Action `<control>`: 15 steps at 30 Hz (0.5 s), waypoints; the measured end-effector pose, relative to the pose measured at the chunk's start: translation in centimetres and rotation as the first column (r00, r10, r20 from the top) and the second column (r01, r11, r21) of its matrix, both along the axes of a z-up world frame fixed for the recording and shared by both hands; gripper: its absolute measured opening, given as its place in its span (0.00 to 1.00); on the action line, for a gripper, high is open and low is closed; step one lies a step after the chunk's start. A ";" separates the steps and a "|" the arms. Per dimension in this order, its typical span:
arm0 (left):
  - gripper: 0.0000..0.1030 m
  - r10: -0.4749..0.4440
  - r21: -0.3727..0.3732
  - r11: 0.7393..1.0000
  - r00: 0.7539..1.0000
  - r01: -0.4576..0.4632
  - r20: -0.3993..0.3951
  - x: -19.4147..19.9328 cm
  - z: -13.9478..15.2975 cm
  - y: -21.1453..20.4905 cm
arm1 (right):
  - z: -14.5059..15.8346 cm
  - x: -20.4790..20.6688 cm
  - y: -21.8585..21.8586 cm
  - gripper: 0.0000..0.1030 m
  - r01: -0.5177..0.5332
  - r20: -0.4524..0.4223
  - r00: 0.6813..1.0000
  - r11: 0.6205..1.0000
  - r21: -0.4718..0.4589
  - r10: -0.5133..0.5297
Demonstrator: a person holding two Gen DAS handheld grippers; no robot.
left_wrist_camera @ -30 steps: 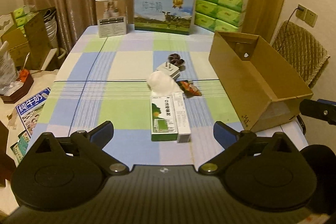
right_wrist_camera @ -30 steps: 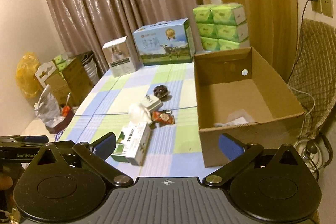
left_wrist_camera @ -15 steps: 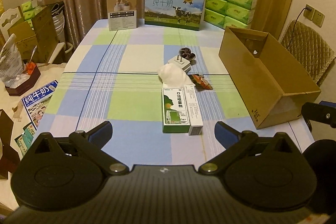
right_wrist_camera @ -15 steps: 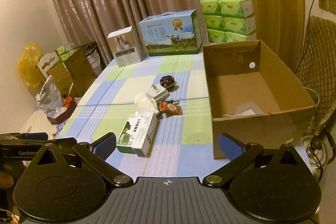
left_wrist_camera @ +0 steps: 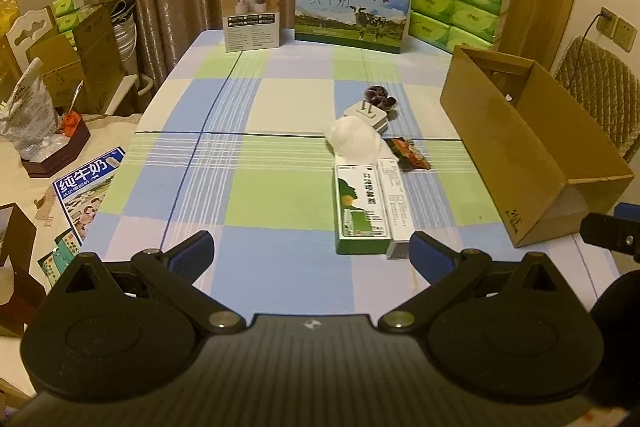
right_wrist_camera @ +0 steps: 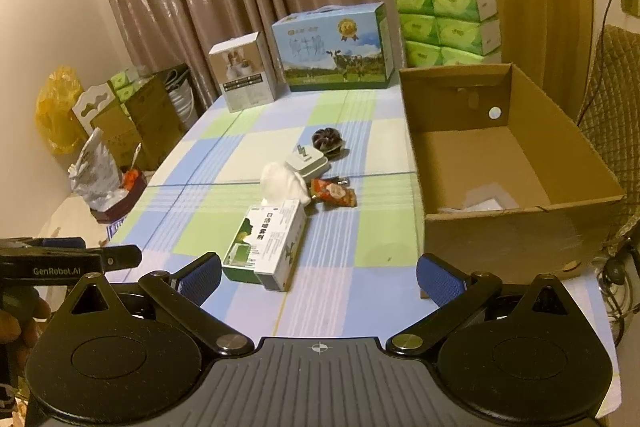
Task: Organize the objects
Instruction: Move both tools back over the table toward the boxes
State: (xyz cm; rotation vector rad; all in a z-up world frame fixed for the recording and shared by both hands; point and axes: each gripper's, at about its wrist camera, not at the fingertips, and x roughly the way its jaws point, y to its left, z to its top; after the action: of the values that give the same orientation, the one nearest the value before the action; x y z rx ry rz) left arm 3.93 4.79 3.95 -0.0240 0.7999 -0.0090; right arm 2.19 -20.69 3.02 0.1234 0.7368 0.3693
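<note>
Both grippers are wide apart and hold nothing. The green and white cardboard box [left_wrist_camera: 362,209] lies flat on the checkered tablecloth [left_wrist_camera: 256,155], near the left gripper [left_wrist_camera: 310,257] at one o'clock. From the right gripper [right_wrist_camera: 318,277] it sits near at eleven o'clock, with the open brown cardboard box [right_wrist_camera: 516,239] at two o'clock.

Green-white medicine box [left_wrist_camera: 362,207] lies flat, mid-surface. White wad [left_wrist_camera: 354,137] touching at its 12 o'clock; white plug adapter [left_wrist_camera: 366,114], dark round item [left_wrist_camera: 378,95] beyond. Snack packet [left_wrist_camera: 409,153] at 1 o'clock. Open cardboard box [left_wrist_camera: 520,147] at 3 o'clock.
</note>
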 end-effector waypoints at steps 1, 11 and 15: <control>0.99 0.002 0.001 1.000 1.000 -0.002 -0.001 0.2 -0.1 0.1 | -0.2 0.2 0.2 0.98 -0.007 -0.003 1.000 1.000 0.002 0.007; 0.99 0.007 0.016 1.000 1.000 -0.007 -0.017 2.8 -1.4 1.2 | -2.8 2.7 3.0 0.98 -0.063 -0.024 0.998 0.997 -0.033 0.063; 0.99 0.004 0.021 1.000 1.000 -0.003 -0.026 4.1 -2.2 1.6 | -4.1 4.3 4.4 0.98 -0.077 -0.032 0.997 0.996 -0.049 0.075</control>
State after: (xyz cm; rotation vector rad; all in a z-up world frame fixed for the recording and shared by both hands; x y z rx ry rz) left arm 7.99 6.43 1.78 -0.0060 0.8258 0.0028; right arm 6.49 -16.34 -1.08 0.0540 0.7815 0.4217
